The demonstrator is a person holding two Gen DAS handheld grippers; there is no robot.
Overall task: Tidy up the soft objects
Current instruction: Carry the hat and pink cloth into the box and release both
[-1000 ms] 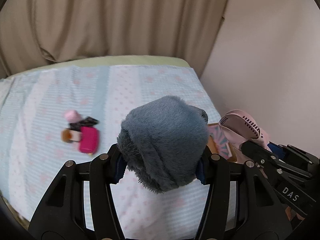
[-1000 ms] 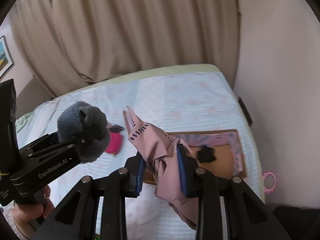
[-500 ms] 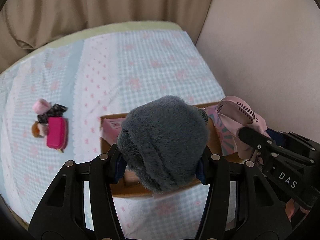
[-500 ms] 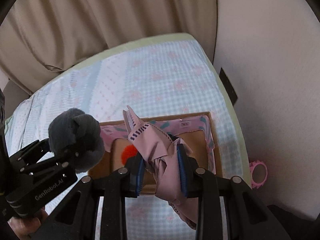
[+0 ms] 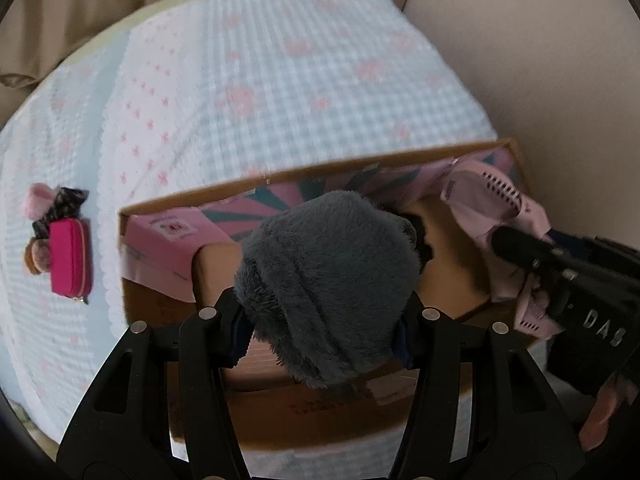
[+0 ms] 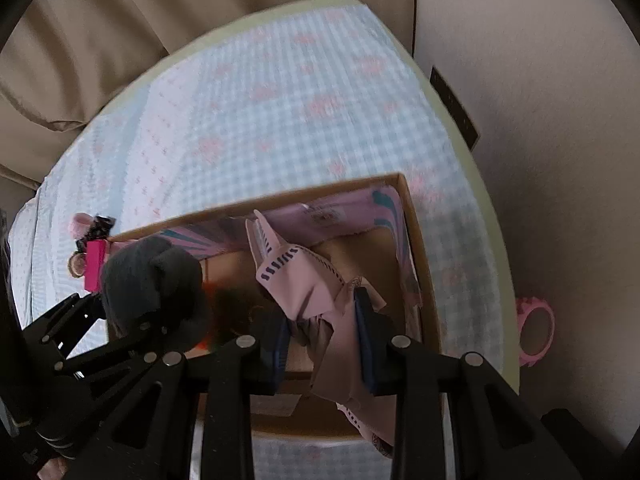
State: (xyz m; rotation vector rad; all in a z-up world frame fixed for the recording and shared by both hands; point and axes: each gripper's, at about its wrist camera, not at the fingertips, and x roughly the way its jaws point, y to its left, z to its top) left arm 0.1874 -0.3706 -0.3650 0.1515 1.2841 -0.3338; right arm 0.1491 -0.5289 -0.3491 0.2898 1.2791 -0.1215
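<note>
My left gripper (image 5: 320, 332) is shut on a fuzzy grey plush (image 5: 328, 280) and holds it over the open cardboard box (image 5: 192, 202). The plush also shows in the right wrist view (image 6: 152, 284). My right gripper (image 6: 324, 344) is shut on a folded pink cloth (image 6: 304, 280) with dark dashes, held over the right half of the same box (image 6: 416, 240). The cloth also shows in the left wrist view (image 5: 492, 204). The box has pink and teal inner flaps; something orange and dark lies on its floor (image 6: 224, 300).
The box sits on a bed with a blue-and-pink checked cover (image 5: 280, 80). A magenta pouch (image 5: 70, 256) with small plush items lies left of the box. A pink ring-shaped object (image 6: 536, 332) lies off the bed's right edge. A wall stands right, curtains behind.
Both grippers have tipped downward and moved forward over the box, still holding the plush and the cloth. The box now fills the lower part of both views.
</note>
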